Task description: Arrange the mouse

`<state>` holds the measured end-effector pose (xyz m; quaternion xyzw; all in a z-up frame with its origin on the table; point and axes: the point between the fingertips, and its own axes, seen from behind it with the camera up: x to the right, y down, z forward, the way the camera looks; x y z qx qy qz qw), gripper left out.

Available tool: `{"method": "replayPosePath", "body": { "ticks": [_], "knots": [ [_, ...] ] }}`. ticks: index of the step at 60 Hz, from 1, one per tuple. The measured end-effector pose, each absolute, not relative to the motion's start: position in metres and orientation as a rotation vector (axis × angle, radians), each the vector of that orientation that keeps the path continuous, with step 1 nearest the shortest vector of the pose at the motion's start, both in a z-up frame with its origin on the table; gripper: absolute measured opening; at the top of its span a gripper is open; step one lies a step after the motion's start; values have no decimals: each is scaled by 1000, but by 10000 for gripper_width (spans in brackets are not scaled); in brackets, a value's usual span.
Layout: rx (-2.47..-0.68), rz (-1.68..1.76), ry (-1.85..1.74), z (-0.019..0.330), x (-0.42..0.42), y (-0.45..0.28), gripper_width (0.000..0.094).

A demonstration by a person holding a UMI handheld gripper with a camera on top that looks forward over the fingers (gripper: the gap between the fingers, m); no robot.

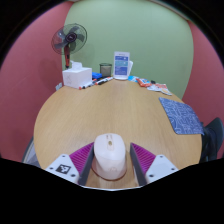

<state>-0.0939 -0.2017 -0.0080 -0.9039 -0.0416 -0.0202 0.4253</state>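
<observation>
A white computer mouse (110, 157) sits between my gripper's (111, 156) two fingers, over the near edge of the round wooden table (110, 110). The purple pads (81, 157) press against its left and right sides, so the gripper is shut on it. A thin shadow lies under the mouse, which is at or just above the tabletop. A blue-grey patterned mouse mat (184, 114) lies flat on the table, beyond the fingers to the right.
At the table's far side stand a small fan (70, 42), a white tissue box (76, 75), a dark cup (105, 70), a white and blue pack (122, 65) and small items (150, 84). A dark chair (211, 135) is at the right.
</observation>
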Motion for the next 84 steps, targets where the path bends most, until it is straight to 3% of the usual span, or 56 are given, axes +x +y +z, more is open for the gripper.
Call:
{"method": "replayPosePath", "body": {
  "ticks": [3,21,27,39,43,47,53,58,69,74,81,84],
  "knots": [
    [-2264,1,-98,-10,-102,-198,529],
    [-2282,41,-127,5,-113,-191,376],
    [-2200,90,-156,60,-121,-175,377],
    [-1905,173,-100,234,-62,-101,375],
    [-1845,165,-54,271,-10,-67,375],
    [-1826,134,-5,282,55,-38,374],
    [-1900,62,68,238,151,2,373],
    [-2002,-5,103,158,215,8,374],
    [-2232,-35,86,30,269,2,385],
    [-2271,-22,90,2,275,0,443],
    [-2291,-33,60,-2,276,-7,537],
    [-2297,-45,39,3,276,-9,671]
  ]
}}
